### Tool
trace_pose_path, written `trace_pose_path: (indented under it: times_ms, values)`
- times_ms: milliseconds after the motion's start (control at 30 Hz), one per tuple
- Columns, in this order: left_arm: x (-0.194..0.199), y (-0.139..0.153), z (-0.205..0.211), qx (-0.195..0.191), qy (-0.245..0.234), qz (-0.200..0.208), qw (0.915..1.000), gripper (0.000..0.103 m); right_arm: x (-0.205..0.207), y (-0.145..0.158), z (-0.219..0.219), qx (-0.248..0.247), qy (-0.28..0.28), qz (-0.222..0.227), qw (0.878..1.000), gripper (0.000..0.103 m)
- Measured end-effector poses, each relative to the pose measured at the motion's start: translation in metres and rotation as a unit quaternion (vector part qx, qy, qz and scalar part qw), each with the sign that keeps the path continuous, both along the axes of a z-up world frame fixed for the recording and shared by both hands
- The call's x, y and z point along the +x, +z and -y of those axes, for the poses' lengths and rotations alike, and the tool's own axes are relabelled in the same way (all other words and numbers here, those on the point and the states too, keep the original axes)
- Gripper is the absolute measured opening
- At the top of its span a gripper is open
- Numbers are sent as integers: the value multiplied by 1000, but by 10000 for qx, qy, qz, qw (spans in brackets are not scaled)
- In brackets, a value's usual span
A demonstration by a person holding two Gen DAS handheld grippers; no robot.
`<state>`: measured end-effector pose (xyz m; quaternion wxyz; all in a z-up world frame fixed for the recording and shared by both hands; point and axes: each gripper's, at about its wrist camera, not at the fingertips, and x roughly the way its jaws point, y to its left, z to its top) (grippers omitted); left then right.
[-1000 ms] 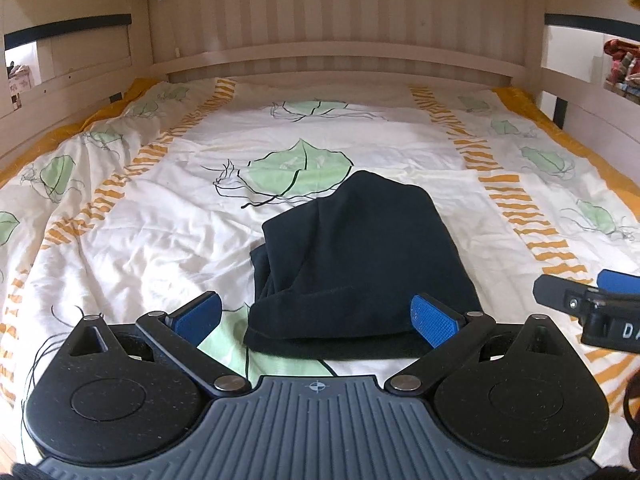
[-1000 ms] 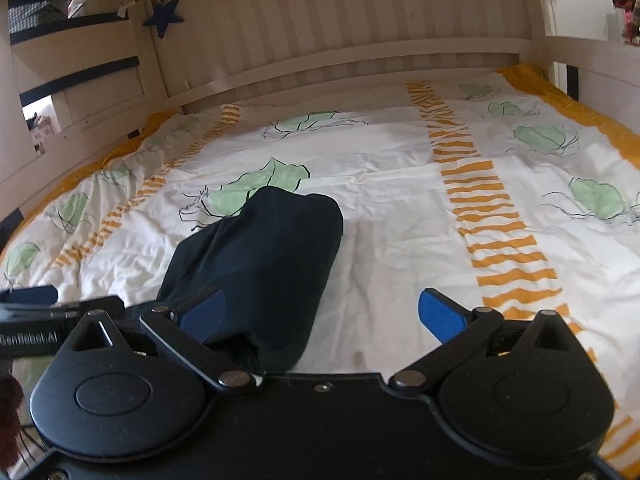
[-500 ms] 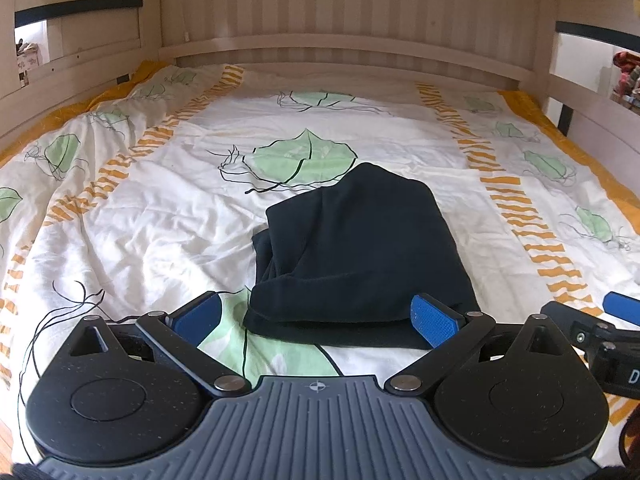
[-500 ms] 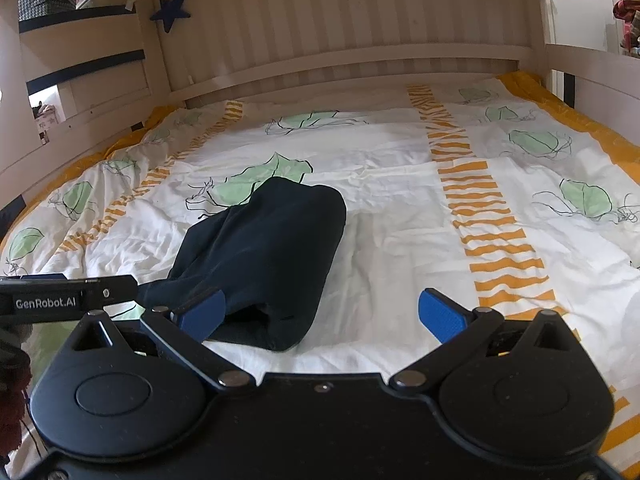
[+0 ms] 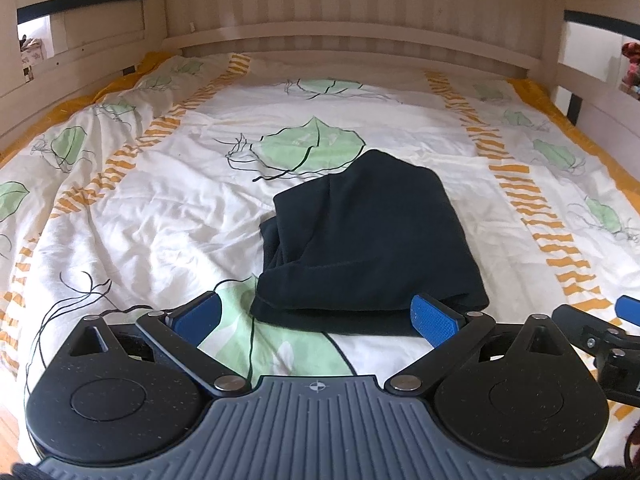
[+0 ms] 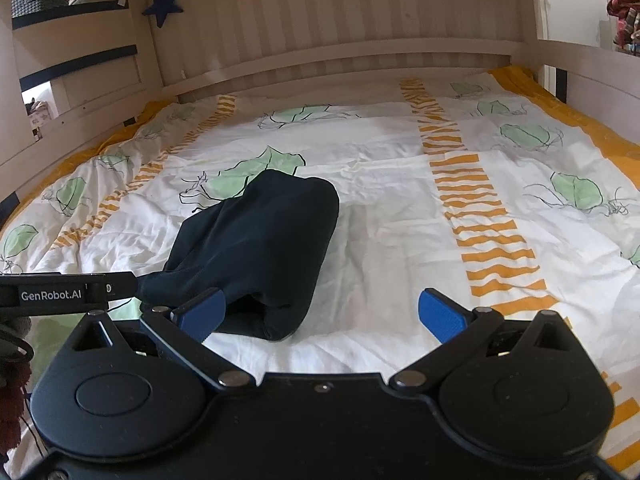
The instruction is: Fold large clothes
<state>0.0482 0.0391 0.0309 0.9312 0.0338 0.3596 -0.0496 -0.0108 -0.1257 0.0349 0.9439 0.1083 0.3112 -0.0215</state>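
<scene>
A dark navy garment lies folded into a compact bundle on the bed's white leaf-print duvet. It also shows in the right wrist view. My left gripper is open and empty, hovering just short of the bundle's near edge. My right gripper is open and empty, level with the bundle's near right corner, its left finger in front of the cloth. The right gripper shows at the left wrist view's right edge, and the left gripper at the right wrist view's left edge.
The bed has a wooden slatted headboard at the far end and wooden side rails left and right. A blue star hangs at the upper left. The duvet has orange striped bands.
Both grippers have drawn back and risen a little from the folded garment, so more duvet shows before its near edge. The garment has not moved. Both jaws stayed open.
</scene>
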Motion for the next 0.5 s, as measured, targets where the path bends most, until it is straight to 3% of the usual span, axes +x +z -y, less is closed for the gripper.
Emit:
trace_pose_path:
  times_ms: [500]
  values:
    - [1,-8,-4,122,121,-280,9995,102,-1,1,0,14,-85,-61,9999,102]
